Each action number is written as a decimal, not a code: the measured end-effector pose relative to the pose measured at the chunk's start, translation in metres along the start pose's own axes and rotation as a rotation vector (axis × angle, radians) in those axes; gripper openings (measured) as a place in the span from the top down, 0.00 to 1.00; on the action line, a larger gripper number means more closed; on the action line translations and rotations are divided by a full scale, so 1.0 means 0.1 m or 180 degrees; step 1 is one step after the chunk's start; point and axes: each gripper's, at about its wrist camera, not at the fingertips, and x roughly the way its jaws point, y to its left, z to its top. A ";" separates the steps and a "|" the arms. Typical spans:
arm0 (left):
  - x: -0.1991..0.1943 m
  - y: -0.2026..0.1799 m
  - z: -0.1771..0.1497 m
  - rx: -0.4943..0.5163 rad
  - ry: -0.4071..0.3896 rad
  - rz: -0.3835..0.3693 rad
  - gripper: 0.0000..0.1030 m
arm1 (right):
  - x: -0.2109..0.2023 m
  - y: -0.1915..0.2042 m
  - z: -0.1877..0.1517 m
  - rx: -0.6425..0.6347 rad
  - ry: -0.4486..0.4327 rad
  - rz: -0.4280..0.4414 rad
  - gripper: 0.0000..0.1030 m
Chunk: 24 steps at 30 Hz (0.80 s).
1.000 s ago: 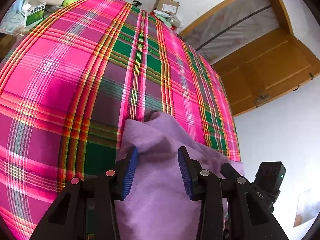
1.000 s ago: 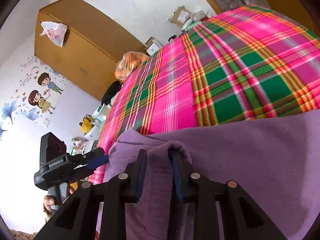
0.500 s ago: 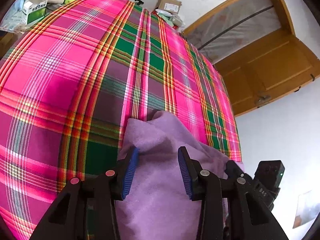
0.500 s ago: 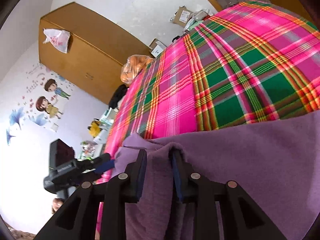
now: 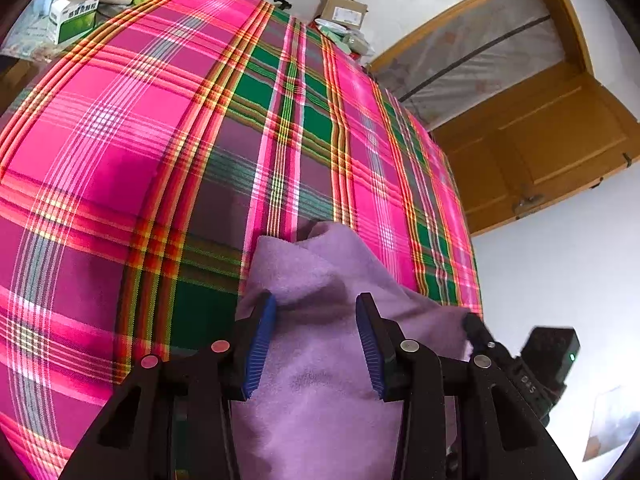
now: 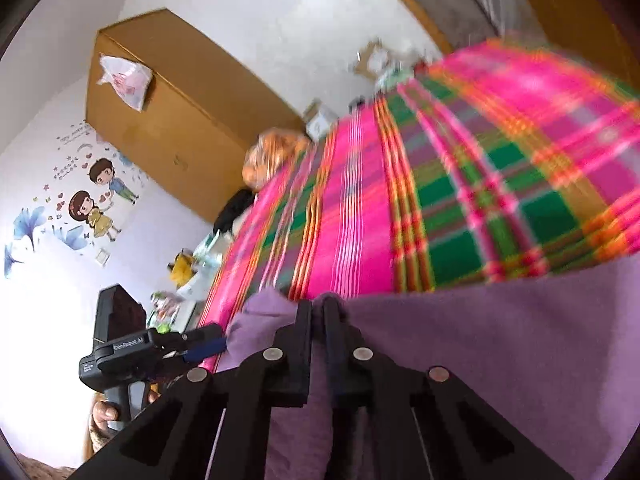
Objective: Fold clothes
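Right gripper [image 6: 318, 308] has just been closing; we see its jaws pinched tight on a fold of the purple garment [image 6: 500, 344] at frame bottom. Left gripper [image 5: 316, 320] sits approx. half open, garment edge lying btwn its blue pads [image 5: 260, 344], pads not pressing. Plaid bedspread [image 5: 140, 140] runs bare across upper & left frame, w/ boxes [image 5: 72, 14] at its far edge.
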 end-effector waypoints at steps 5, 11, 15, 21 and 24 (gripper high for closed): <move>0.02 0.00 0.00 -0.0012 0.0007 -0.0013 0.58 | 0.06 -0.19 -0.07 0.0164 0.0082 -0.0260 0.95; -0.02 -0.01 0.00 -0.0003 -0.0025 -0.0004 0.58 | 0.21 -0.29 -0.12 0.0169 0.0220 -0.0517 0.92; -0.16 -0.03 0.00 0.0094 -0.0177 0.0024 0.58 | 0.12 -0.19 -0.12 0.0032 0.0172 -0.0690 0.86; -0.32 -0.02 -0.04 0.0170 -0.0189 -0.0074 0.58 | -0.14 0.43 -0.23 -0.0836 -0.0117 -0.0907 0.84; -0.29 -0.06 -0.09 0.0255 -0.0105 -0.0154 0.58 | -0.10 0.72 -0.44 -0.1251 0.0055 -0.0667 0.83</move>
